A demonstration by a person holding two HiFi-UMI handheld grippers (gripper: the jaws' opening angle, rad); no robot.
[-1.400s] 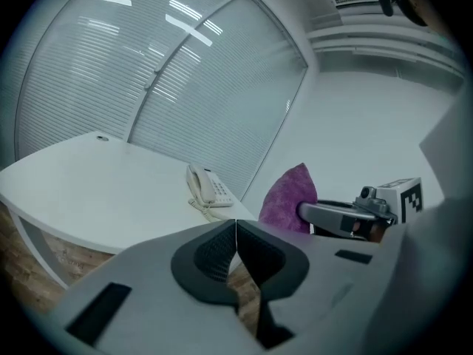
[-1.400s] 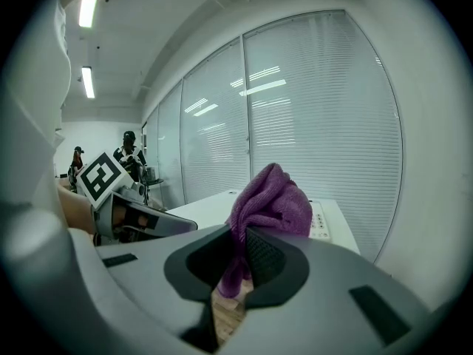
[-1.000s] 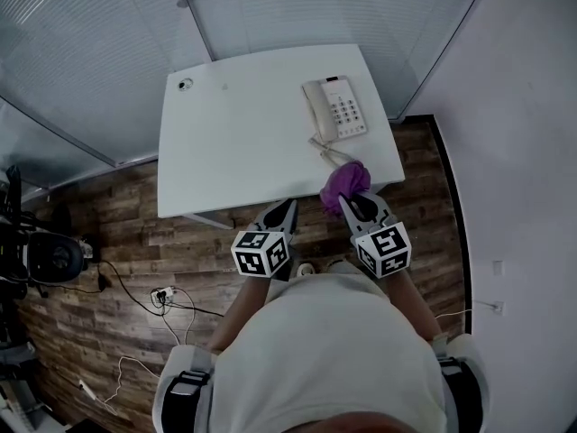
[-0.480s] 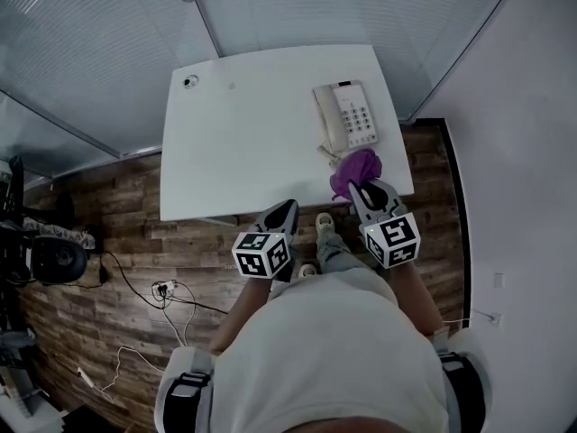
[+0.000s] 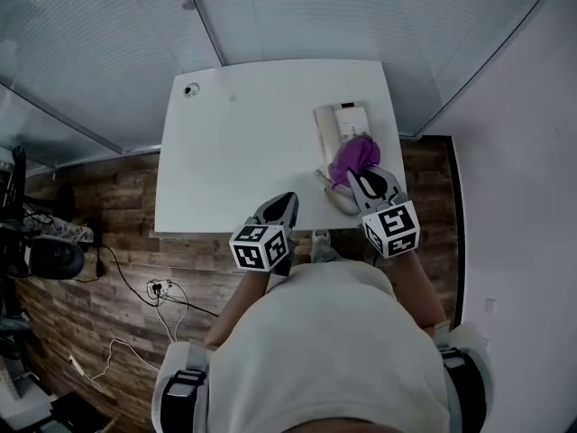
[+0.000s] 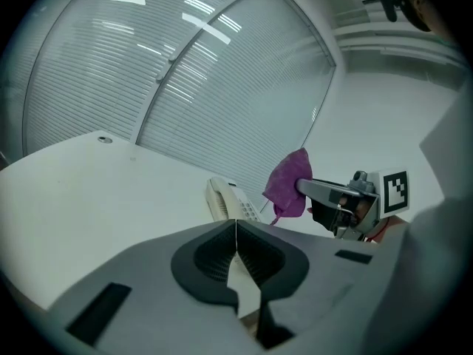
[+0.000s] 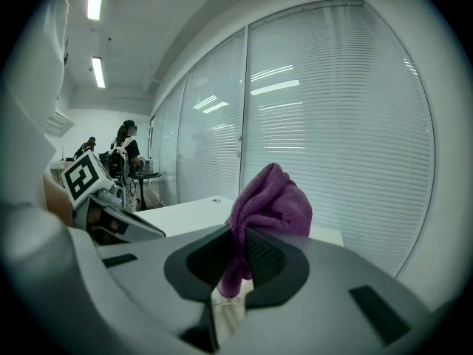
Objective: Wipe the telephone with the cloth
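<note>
Head view: left gripper (image 5: 285, 201) sits over the white table's (image 5: 243, 152) near edge, jaws pressed together, nothing between them. Right gripper (image 5: 360, 179) pinches the purple cloth (image 5: 352, 154), bunched over the beige telephone (image 5: 340, 120) on the table's right side; contact unclear.

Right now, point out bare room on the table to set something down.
The table is bare from the small round cap at its far left corner across to the telephone. The right side is crowded: telephone, cloth, right gripper.
</note>
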